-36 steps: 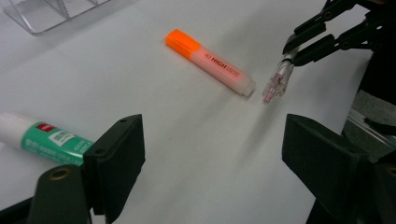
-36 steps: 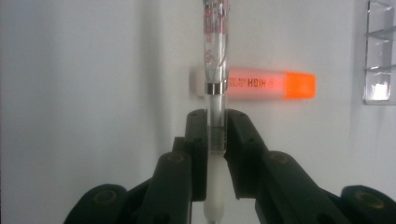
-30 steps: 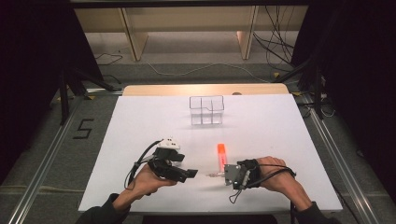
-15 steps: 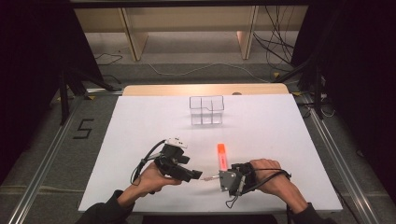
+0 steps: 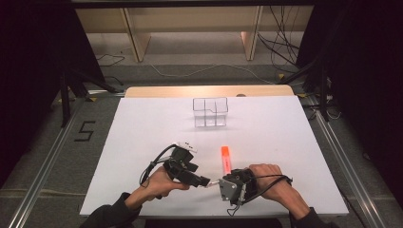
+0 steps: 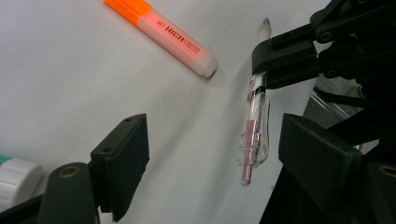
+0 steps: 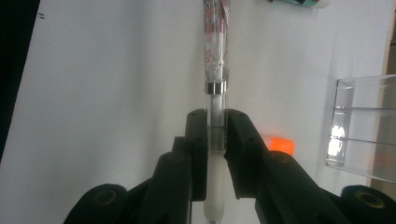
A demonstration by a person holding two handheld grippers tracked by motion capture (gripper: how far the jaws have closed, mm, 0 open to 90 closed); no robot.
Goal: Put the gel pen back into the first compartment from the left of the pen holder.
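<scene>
My right gripper [image 5: 221,183] [image 7: 216,116] is shut on a clear pen [image 7: 215,70] with a pink core, gripping it near its white end. The pen [image 5: 215,182] points left, toward my left gripper [image 5: 204,181]. In the left gripper view the pen [image 6: 254,126] hangs from the other gripper's black jaws, with its clip end between my left gripper's [image 6: 217,128] jaws, close to the right one. Those jaws are open, have just closed a little, and do not touch the pen. An orange highlighter [image 5: 225,159] [image 6: 163,35] lies on the white table just beyond the pen.
A clear compartment box [image 5: 210,112] [image 7: 364,126] stands at the table's far middle. A green marker with a white cap [image 6: 14,179] [image 7: 299,2] lies by my left gripper. The white tabletop [image 5: 142,128] is bare around the box; its front edge is just below both hands.
My left gripper has moved right, toward the pen's free end, and its jaws now flank it. The right gripper still holds the pen and has barely shifted.
</scene>
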